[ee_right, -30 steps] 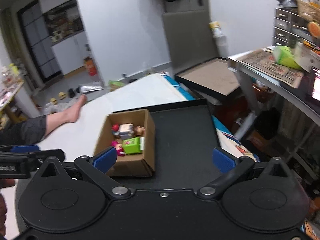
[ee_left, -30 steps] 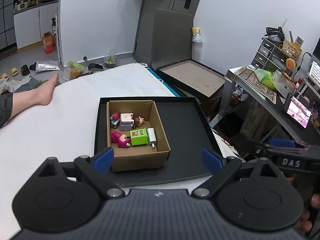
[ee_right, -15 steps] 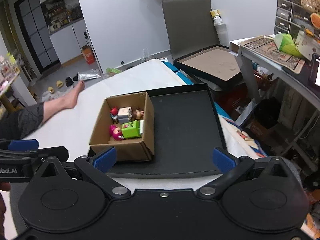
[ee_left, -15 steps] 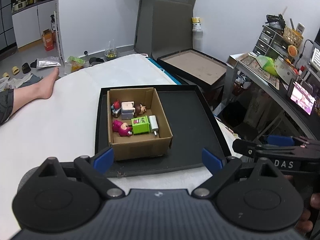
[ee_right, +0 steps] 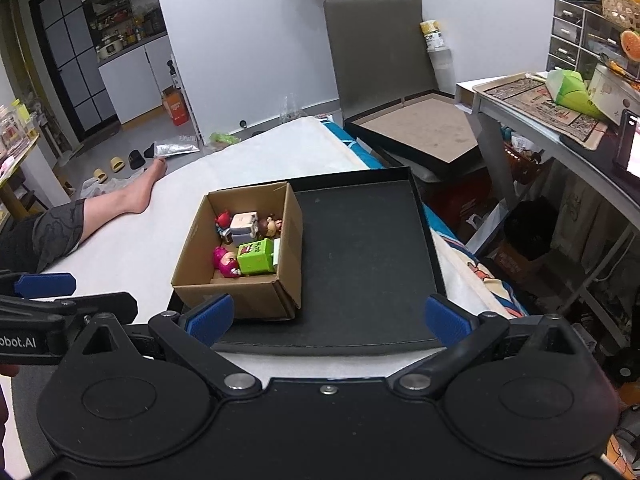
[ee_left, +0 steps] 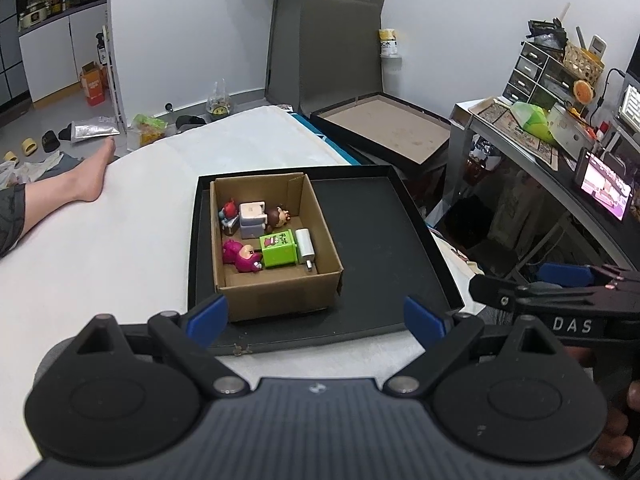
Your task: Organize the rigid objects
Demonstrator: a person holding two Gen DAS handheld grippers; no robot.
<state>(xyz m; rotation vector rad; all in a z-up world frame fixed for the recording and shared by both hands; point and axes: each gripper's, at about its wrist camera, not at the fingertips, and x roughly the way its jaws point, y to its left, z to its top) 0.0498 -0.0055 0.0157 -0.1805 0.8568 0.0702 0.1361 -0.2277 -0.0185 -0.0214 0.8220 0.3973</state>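
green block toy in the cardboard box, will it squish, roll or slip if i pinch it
The green block toy looks hard and boxy, so it probably won't squish. Its flat faces suggest it will sit rather than roll. It looks glossy, so it may slip a little, and the pink figure and white charger flank it closely, leaving the fingers little room.

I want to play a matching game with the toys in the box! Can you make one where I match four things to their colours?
Things:
1. bear figure
2. block with a cartoon face
3. plug adapter
4. tray under the cardboard box

Colours:
A. black
B. white
C. pink
D. green

Pairs: 1-C, 2-D, 3-B, 4-A
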